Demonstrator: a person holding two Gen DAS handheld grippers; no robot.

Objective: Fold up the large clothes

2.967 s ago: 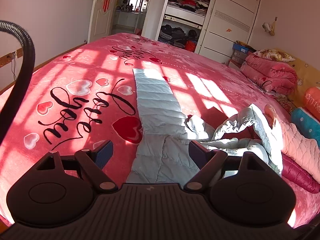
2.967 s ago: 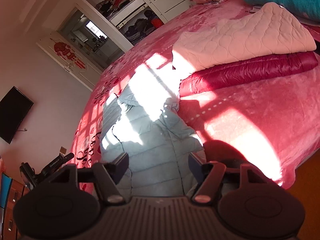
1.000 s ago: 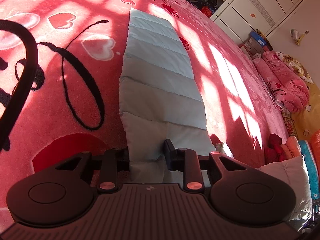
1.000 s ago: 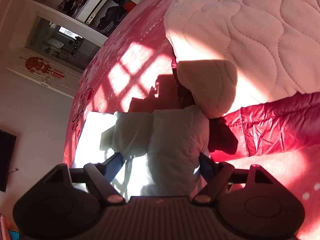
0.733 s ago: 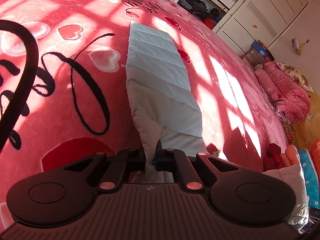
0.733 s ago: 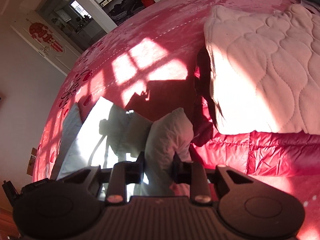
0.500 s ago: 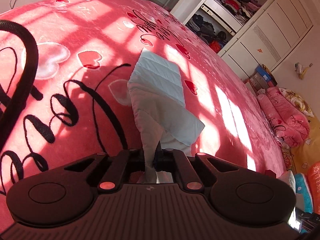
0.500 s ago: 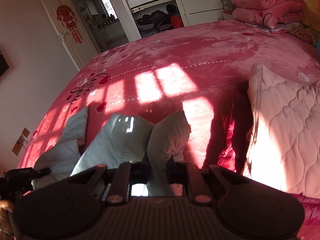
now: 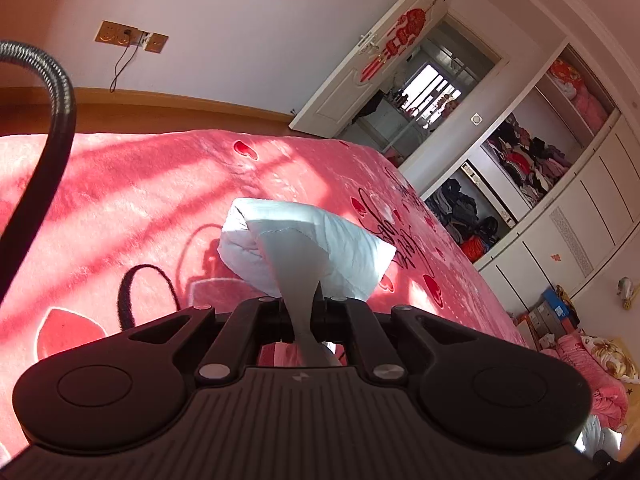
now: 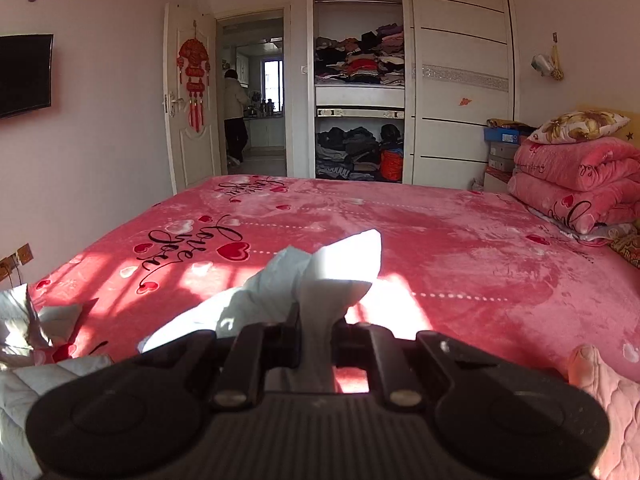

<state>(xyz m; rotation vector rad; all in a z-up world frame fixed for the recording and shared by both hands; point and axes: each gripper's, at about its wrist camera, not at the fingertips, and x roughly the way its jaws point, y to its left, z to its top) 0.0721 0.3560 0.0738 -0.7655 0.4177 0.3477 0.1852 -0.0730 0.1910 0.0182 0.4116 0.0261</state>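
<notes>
- Left wrist view: the left gripper [image 9: 301,312] has its fingers clamped on a pinch of the pale grey quilted down jacket [image 9: 316,248], lifting that edge clear of the pink heart-print plush bed cover [image 9: 120,200], probably to carry it over for a fold.
- Right wrist view: the right gripper [image 10: 316,328] likewise pinches the jacket's fabric [image 10: 332,276], so both ends rise together above the bed.

Black script "love you" on the pink bedspread [image 10: 440,240]

Pale grey-blue quilted jacket [image 9: 304,244] hangs bunched above the pink bedspread [image 9: 120,200].
</notes>
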